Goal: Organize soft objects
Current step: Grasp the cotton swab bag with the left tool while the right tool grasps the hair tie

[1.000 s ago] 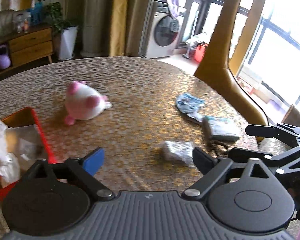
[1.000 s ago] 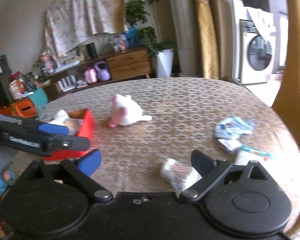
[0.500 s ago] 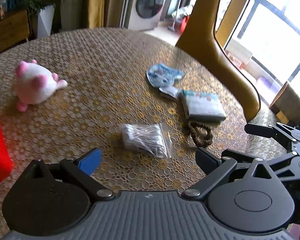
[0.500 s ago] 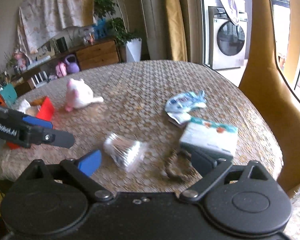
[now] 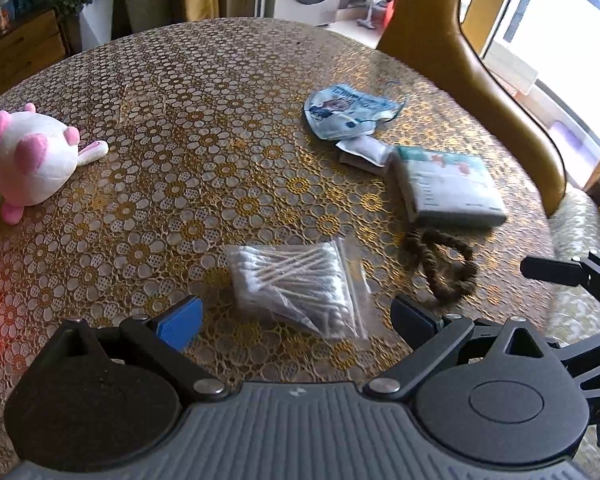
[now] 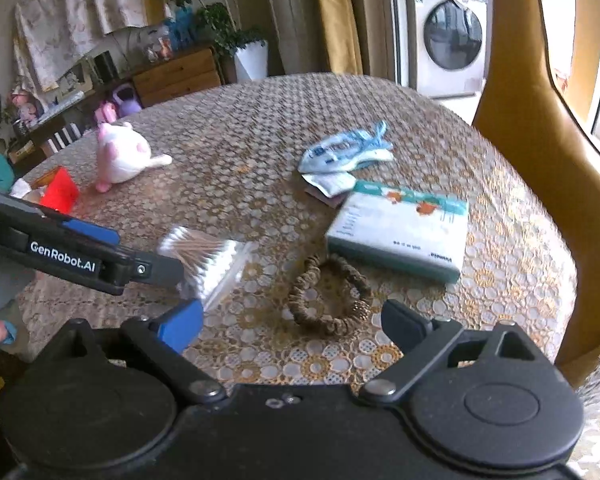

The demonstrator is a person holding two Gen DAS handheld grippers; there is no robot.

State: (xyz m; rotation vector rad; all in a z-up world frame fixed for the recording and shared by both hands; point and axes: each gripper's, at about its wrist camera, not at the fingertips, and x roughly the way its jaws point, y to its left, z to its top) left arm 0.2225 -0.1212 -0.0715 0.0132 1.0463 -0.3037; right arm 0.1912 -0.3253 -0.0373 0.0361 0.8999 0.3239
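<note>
1. Our left gripper (image 5: 296, 318) hangs low over the table (image 5: 188, 80) with its jaws spread wide and empty; the bag of cotton swabs (image 5: 300, 286) lies flat just ahead, between the two fingers.
2. Our right gripper (image 6: 292, 322) is likewise spread and holds nothing, with the brown scrunchie (image 6: 330, 300) lying just in front of its fingers.
3. We judge the swab bag light and floppy, with a slick plastic skin, so we would pinch across the thick bundle of swabs, not the loose sealed edge.
4. The scrunchie looks soft and springy; nipping one side of its ring should do.
5. Further off lie the tissue pack (image 6: 400, 232), touching the scrunchie, the blue face mask (image 6: 340, 152), and the pink-and-white plush toy (image 5: 34, 160), well apart to the left.
6. The red box (image 6: 60, 192) sits near the plush toy and is probably where things go.
</note>
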